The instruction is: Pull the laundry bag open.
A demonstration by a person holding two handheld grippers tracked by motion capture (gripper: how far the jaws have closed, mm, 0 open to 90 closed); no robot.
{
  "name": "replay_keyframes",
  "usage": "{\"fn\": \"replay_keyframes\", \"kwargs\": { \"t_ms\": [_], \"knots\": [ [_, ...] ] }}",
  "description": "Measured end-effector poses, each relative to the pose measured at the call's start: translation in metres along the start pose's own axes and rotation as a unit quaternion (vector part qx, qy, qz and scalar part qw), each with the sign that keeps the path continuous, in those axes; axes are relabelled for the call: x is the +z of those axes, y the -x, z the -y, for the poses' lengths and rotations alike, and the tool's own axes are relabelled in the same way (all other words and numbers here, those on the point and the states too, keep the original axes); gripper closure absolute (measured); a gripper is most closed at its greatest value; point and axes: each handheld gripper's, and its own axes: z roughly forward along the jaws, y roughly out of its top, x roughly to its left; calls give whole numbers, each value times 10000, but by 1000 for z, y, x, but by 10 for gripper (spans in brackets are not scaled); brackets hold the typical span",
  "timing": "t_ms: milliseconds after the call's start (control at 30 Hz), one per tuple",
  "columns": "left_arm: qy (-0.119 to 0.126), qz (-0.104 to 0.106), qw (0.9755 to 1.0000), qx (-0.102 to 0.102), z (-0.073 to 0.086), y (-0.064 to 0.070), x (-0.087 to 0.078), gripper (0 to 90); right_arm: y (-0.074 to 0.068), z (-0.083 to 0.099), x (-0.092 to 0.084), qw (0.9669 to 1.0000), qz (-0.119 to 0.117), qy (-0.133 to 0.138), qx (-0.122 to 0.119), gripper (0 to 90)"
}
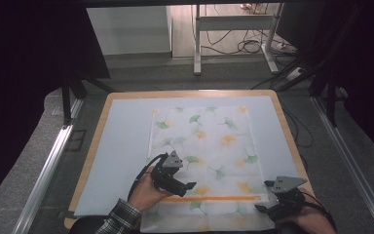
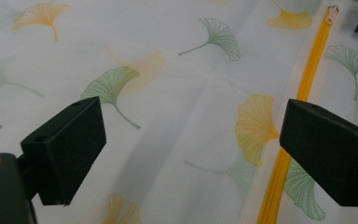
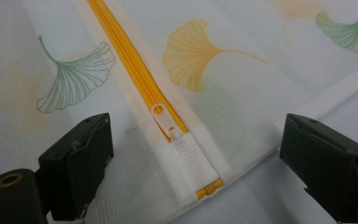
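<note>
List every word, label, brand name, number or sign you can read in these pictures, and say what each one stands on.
None: no readable text stands on anything here.
The mesh bag bears only printed green and orange ginkgo leaves, no lettering.
The orange zipper and its white pull tab show no brand or mark.
The black pads of the left tongs and right tongs are plain.
The white mat is blank.
</note>
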Motion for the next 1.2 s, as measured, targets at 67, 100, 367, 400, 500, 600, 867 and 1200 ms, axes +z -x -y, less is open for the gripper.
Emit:
{"fn": "replay_keyframes", "kwargs": {
  "t_ms": [67,100,367,400,500,600,867,1200],
  "knots": [
    [-7,26,10000,3,-1,1,2,67,-1,0,0,10000,0,10,-12,127],
    [-7,26,10000,3,-1,1,2,67,-1,0,0,10000,0,10,-12,127],
    [23,214,9997,104,-14,11,17,102,0,0,0,9998,-79,-16,166,159],
    [23,214,9997,104,-14,11,17,114,0,0,0,9998,-79,-16,166,159],
    [-11,332,9993,197,-19,16,25,160,0,0,0,9998,-83,-6,158,159],
    [-46,477,9983,324,-25,23,34,225,0,1,0,9998,-86,5,167,159],
    [-95,931,9938,609,-49,47,66,430,0,2,0,9998,-114,22,154,159],
    [-138,1313,9867,950,-72,72,99,684,0,2,0,9998,-113,42,152,159]
  ]
}}
